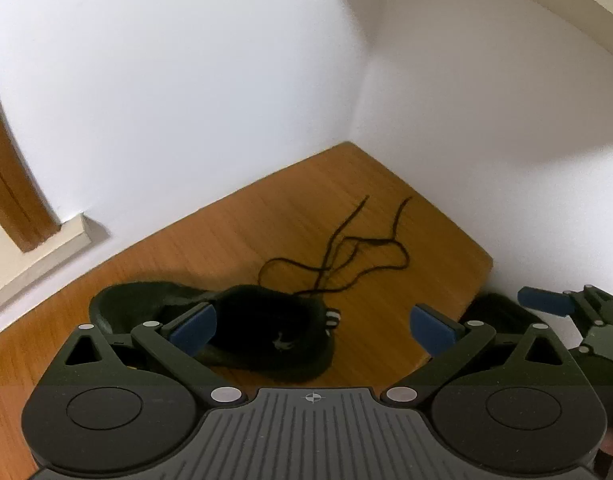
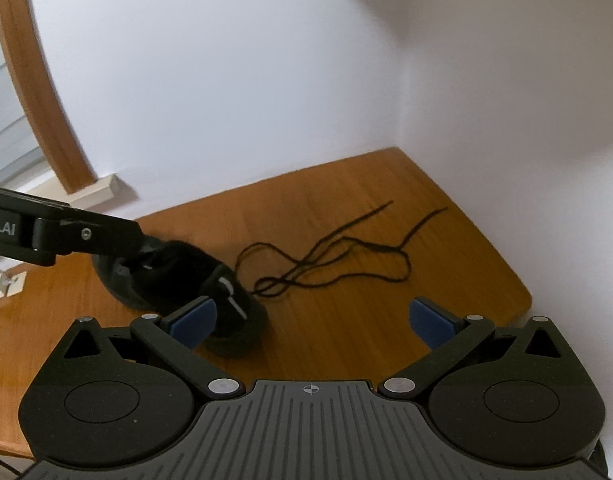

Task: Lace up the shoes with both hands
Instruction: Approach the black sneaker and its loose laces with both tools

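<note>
A black shoe [image 1: 262, 332] lies on the wooden table [image 1: 234, 232], toe toward me. Its loose black laces [image 1: 346, 256] trail away from the shoe toward the wall corner. My left gripper [image 1: 312, 326] is open and empty, hovering just above the shoe's near end. In the right wrist view the same shoe [image 2: 194, 284] sits left of centre with the laces [image 2: 338, 256] spread to its right. My right gripper [image 2: 312, 320] is open and empty, above the table beside the shoe. The left gripper's body [image 2: 66, 232] reaches in from the left over the shoe.
White walls [image 1: 186, 80] close the table at the back and right, meeting in a corner. A wooden frame [image 2: 34, 80] and a white ledge [image 1: 38, 256] stand at the left. The right gripper's blue fingertip [image 1: 544, 300] shows at the right edge of the left wrist view.
</note>
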Available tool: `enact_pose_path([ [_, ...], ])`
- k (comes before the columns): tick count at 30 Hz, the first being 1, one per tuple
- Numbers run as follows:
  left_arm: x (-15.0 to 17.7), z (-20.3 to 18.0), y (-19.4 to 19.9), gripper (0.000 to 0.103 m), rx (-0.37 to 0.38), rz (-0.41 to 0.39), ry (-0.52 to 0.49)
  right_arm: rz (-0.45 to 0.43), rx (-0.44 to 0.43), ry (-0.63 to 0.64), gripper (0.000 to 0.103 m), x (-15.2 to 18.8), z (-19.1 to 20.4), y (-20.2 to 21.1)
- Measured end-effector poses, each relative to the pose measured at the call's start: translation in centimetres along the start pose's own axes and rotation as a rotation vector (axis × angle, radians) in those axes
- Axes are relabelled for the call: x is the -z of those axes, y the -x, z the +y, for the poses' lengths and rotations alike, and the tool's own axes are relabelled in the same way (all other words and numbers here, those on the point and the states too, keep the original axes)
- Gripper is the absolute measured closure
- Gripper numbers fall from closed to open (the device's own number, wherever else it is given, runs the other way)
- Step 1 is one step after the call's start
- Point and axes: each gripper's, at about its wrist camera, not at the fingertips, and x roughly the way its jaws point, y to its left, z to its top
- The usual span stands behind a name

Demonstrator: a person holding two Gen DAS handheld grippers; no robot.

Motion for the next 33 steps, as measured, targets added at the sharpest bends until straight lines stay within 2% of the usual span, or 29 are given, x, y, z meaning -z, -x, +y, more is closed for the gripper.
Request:
enact_pose_path([
  [4, 0.6, 1.2, 0.6, 0.000, 0.022, 0.000, -0.016, -0.003, 0.023, -0.025, 0.000, 0.3, 1.2, 0.3],
  [9, 2.2, 4.8, 1.7, 0.000, 0.048, 0.020, -0.001, -0.004, 0.051, -0.054, 0.000, 0.8, 4.0, 0.4],
  [17, 4.9, 12.1, 3.3, 0.000, 0.036, 0.062, 0.009, -0.007, 0.065, -0.041, 0.000, 1.1, 11.4, 0.4],
  [23, 6.9, 15.8, 4.4, 0.000, 0.047, 0.079, -0.008, -0.005, 0.073, -0.036, 0.000, 1.9, 16.4, 0.4],
  [27, 8.0, 17.4, 4.5, 0.000, 0.052, 0.092, -0.009, 0.000, 0.088, -0.031, 0.000, 2.7, 18.5, 0.2],
  [33, 8.7, 19.2, 4.8, 0.000, 0.063, 0.100, 0.008, 0.009, 0.104, -0.038, 0.000, 3.1, 19.6, 0.3],
])
